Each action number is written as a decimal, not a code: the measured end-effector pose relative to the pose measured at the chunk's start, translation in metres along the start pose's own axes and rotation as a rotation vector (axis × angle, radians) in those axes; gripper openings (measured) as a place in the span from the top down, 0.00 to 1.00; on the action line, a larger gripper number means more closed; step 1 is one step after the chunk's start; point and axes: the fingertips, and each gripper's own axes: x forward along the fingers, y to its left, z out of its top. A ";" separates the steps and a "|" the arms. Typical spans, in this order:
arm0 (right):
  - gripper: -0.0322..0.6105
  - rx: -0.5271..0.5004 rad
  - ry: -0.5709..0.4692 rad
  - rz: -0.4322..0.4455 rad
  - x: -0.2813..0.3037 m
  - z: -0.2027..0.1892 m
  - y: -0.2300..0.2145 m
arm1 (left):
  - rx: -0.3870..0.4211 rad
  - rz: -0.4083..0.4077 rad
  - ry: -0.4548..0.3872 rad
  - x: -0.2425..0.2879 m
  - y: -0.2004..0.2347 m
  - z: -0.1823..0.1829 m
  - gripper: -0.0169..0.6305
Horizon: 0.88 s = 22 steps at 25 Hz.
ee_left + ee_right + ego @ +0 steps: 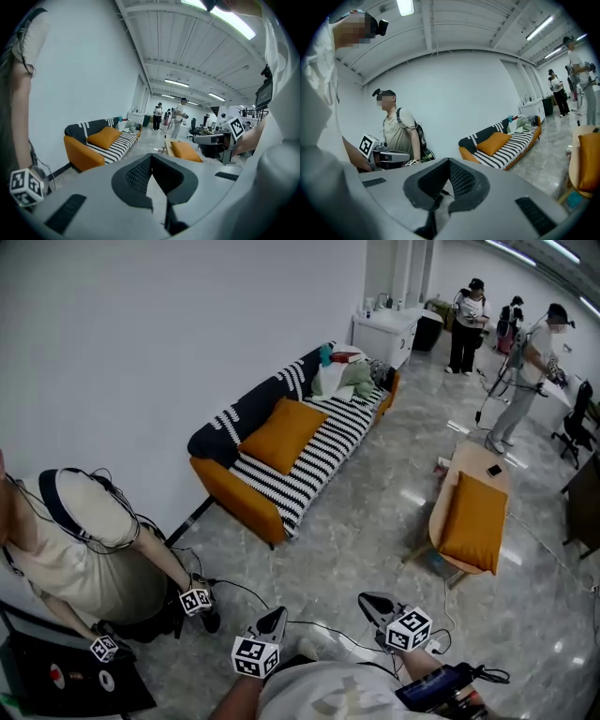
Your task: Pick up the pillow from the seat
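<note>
An orange pillow leans on the back of a sofa that has orange sides and a black-and-white striped cover. A second orange pillow lies on a low wooden lounge seat to the right. My left gripper and right gripper are close to my body, far from both pillows, shut and empty. The left gripper view shows its jaws closed, with the sofa pillow and seat pillow beyond. The right gripper view shows closed jaws and the sofa pillow.
A person crouches by the wall at left, holding two marker-cube grippers. Cables trail over the grey floor beside me. Clothes are piled at the sofa's far end. A white counter and several standing people are at the back.
</note>
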 end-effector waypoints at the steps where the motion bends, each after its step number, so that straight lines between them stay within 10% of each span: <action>1: 0.93 0.001 -0.003 -0.012 0.009 0.006 -0.003 | 0.005 -0.005 0.000 0.003 0.012 0.007 0.96; 22: 0.93 0.001 0.006 -0.007 0.140 0.100 -0.122 | -0.074 0.065 0.040 0.107 0.122 0.083 0.96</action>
